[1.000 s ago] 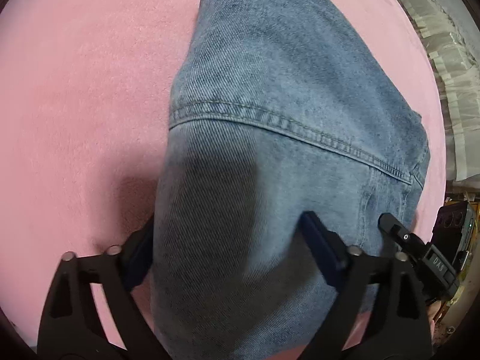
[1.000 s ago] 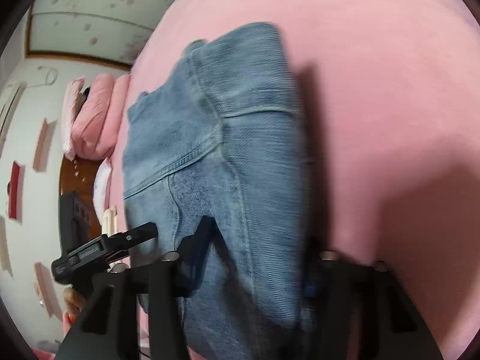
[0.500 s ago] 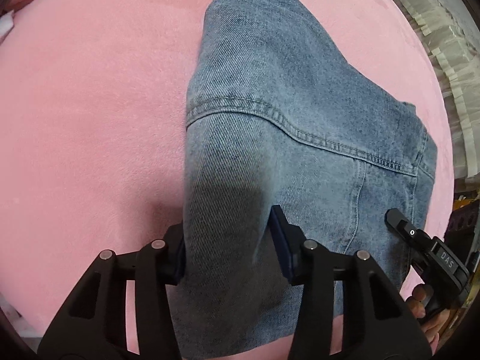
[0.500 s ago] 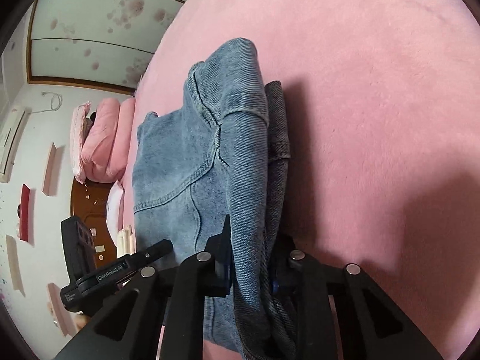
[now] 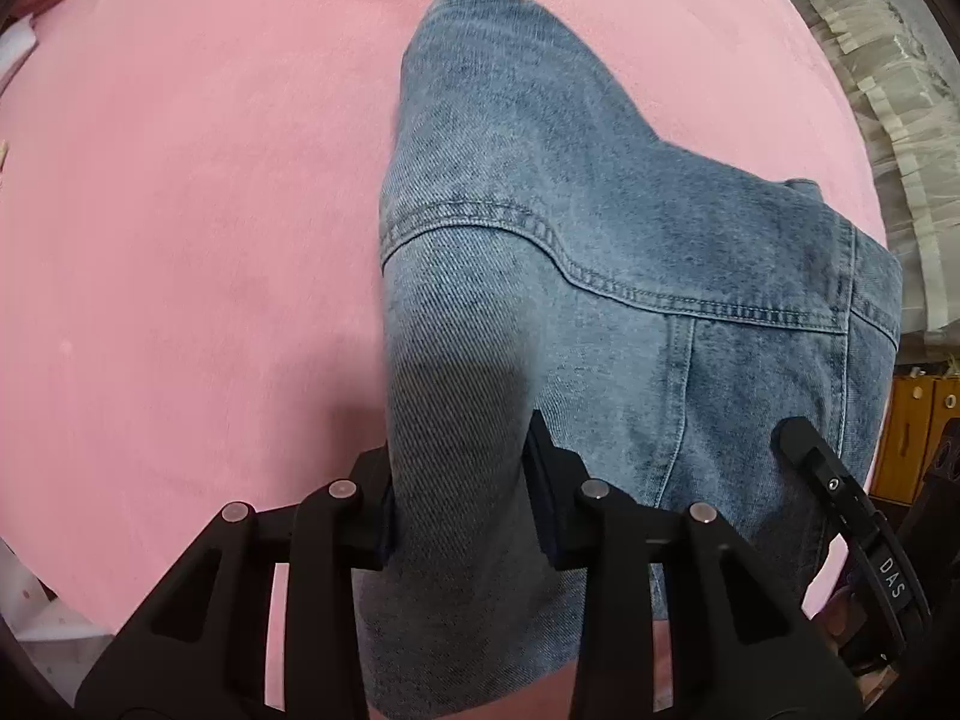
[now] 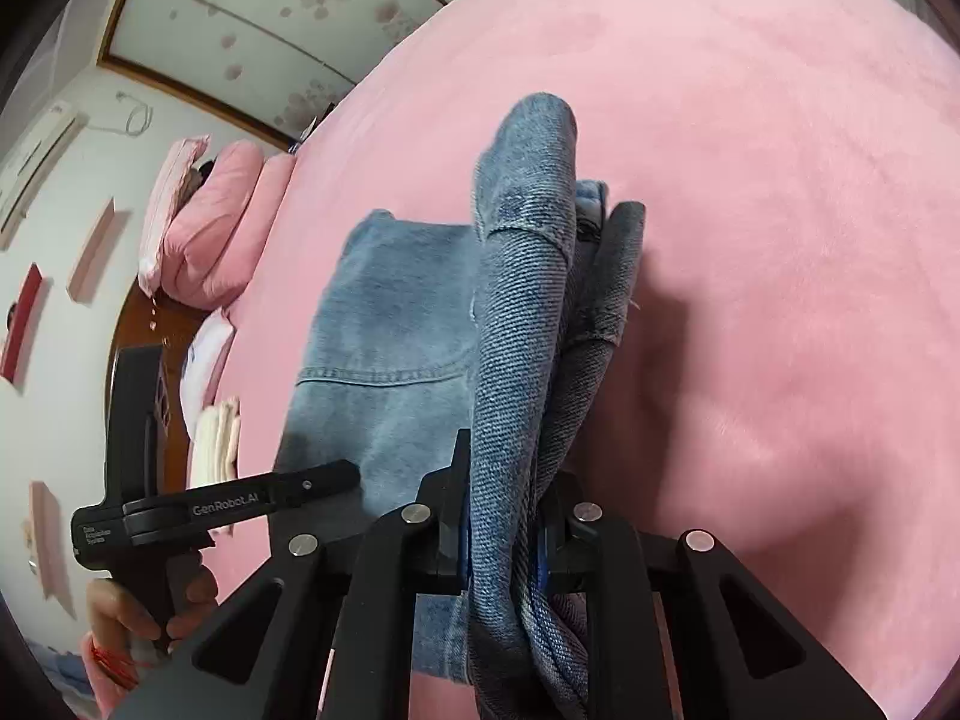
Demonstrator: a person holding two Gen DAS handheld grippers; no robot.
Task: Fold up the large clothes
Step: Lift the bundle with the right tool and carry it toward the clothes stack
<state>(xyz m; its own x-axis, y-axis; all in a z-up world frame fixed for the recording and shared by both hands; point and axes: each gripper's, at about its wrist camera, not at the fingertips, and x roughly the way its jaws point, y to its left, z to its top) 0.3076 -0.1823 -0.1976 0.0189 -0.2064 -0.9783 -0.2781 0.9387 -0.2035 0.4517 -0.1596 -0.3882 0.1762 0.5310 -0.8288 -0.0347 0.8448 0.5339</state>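
Note:
Blue denim jeans [image 5: 600, 210] lie folded on a pink bed blanket [image 5: 180, 180]. In the left wrist view my left gripper [image 5: 459, 480] has a fold of the denim between its pads; its jaws are closing and the cloth is bunched and raised there. In the right wrist view my right gripper [image 6: 507, 516] is shut on a thick bunch of several denim layers [image 6: 522, 300], which rise off the blanket [image 6: 750, 150]. The flat part of the jeans [image 6: 390, 312] stretches left toward the other gripper's body [image 6: 240, 498], held by a hand [image 6: 138, 600].
Pink pillows [image 6: 216, 222] and a stack of folded white cloth [image 6: 216, 438] sit at the bed's far left end. A pale curtain [image 5: 870, 60] and a wooden cabinet [image 5: 918, 438] stand past the bed's right edge. Wide bare blanket surrounds the jeans.
Both grippers closed onto the near edge of the jeans and rose, pulling the denim up off the blanket. The right side bunched into a narrow upright fold.

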